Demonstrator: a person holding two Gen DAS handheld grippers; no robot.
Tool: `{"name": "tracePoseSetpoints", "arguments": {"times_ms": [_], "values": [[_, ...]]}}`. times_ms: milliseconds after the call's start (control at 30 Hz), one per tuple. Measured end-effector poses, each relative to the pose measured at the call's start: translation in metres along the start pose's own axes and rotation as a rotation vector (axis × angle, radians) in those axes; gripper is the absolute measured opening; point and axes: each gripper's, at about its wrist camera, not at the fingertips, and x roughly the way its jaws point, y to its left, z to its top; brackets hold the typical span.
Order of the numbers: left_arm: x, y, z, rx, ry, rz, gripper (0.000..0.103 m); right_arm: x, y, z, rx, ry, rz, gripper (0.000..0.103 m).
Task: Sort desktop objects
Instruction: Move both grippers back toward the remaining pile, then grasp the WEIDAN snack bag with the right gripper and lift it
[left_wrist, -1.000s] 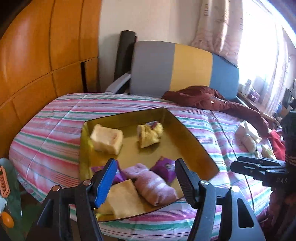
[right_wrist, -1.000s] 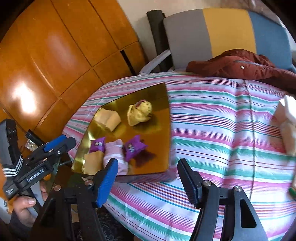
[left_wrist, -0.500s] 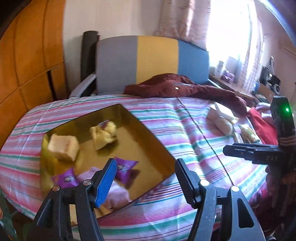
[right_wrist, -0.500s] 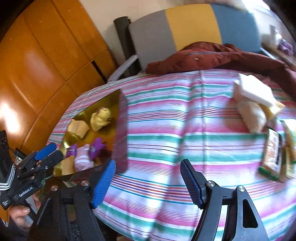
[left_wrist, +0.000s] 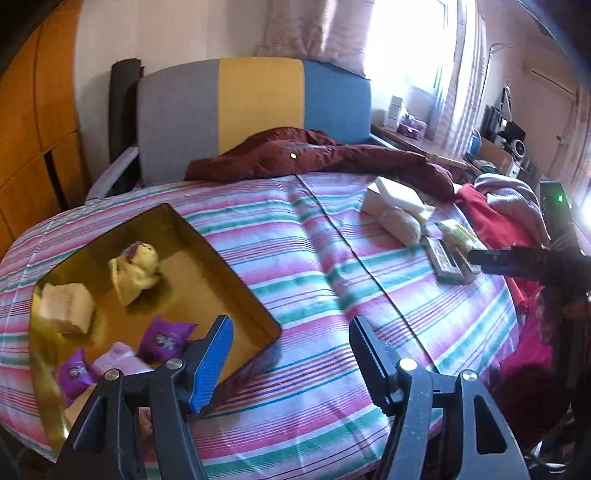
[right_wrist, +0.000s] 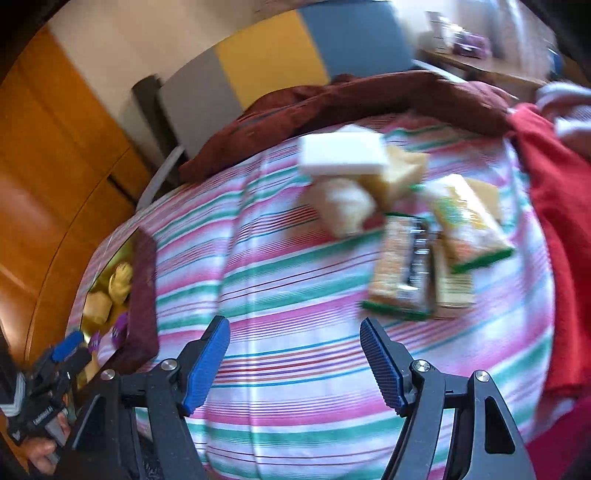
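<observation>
A gold tray (left_wrist: 236, 280) sits at the left of the striped tablecloth. It holds a yellow plush toy (left_wrist: 135, 271), a cream sponge block (left_wrist: 66, 306), purple packets (left_wrist: 166, 338) and a pink rolled sock (left_wrist: 118, 363). My left gripper (left_wrist: 291, 325) hangs open and empty over the cloth, just right of the tray's near corner. At the table's right lies a pile: a white block (right_wrist: 341, 153), a cream roll (right_wrist: 343, 206), a yellow sponge (right_wrist: 399, 173) and snack packets (right_wrist: 402, 273). My right gripper (right_wrist: 293, 325) is open and empty over bare cloth in front of that pile.
A dark red jacket (left_wrist: 314, 158) lies along the table's far edge before a grey, yellow and blue chair back (left_wrist: 258, 103). Red cloth (right_wrist: 554, 221) drapes the right edge. Wooden cupboards (right_wrist: 55, 166) stand at the left. A hand (right_wrist: 40, 448) holds the left gripper at the tray.
Both grippers have swung right across the table. The tray has slid toward the left of both views and the pile at the right has come into view. The right jaws stand slightly wider.
</observation>
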Motion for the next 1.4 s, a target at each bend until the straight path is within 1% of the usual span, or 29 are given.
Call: {"name": "tracePoseSetpoints", "arguments": {"times_ms": [167, 367, 467, 667, 733, 800, 833, 900, 1033, 1200, 1300, 1367, 1400], "values": [[0.009, -0.013, 0.000, 0.033, 0.026, -0.027, 0.066, -0.015, -0.035, 0.016, 0.052, -0.039, -0.070, 0.074], [0.019, -0.025, -0.001, 0.066, 0.052, -0.039, 0.066, -0.010, -0.065, 0.045, 0.042, -0.047, -0.171, 0.074], [0.023, -0.030, -0.001, 0.079, 0.066, -0.043, 0.066, 0.003, -0.075, 0.063, -0.003, -0.032, -0.239, 0.074], [0.033, -0.036, -0.001, 0.089, 0.094, -0.059, 0.066, 0.033, -0.076, 0.079, -0.107, 0.011, -0.312, 0.073], [0.038, -0.039, 0.001, 0.092, 0.104, -0.067, 0.066, 0.043, -0.078, 0.081, -0.129, 0.031, -0.328, 0.070], [0.042, -0.043, 0.003, 0.098, 0.112, -0.076, 0.066, 0.054, -0.081, 0.082, -0.146, 0.046, -0.349, 0.064], [0.045, -0.045, 0.004, 0.098, 0.117, -0.081, 0.066, 0.057, -0.082, 0.082, -0.149, 0.050, -0.353, 0.058], [0.051, -0.049, 0.007, 0.102, 0.128, -0.091, 0.066, 0.062, -0.085, 0.082, -0.153, 0.054, -0.346, 0.051], [0.063, -0.060, 0.014, 0.108, 0.145, -0.121, 0.066, 0.060, -0.087, 0.079, -0.145, 0.040, -0.314, 0.049], [0.079, -0.077, 0.035, 0.098, 0.149, -0.176, 0.066, 0.055, -0.089, 0.081, -0.120, 0.018, -0.285, 0.047], [0.087, -0.088, 0.055, 0.123, 0.127, -0.176, 0.066, 0.050, -0.088, 0.082, -0.111, -0.002, -0.266, 0.047], [0.095, -0.098, 0.071, 0.172, 0.118, -0.180, 0.067, 0.046, -0.089, 0.083, -0.096, -0.018, -0.239, 0.047], [0.100, -0.104, 0.080, 0.197, 0.114, -0.181, 0.070, 0.044, -0.089, 0.083, -0.092, -0.025, -0.231, 0.047]]}}
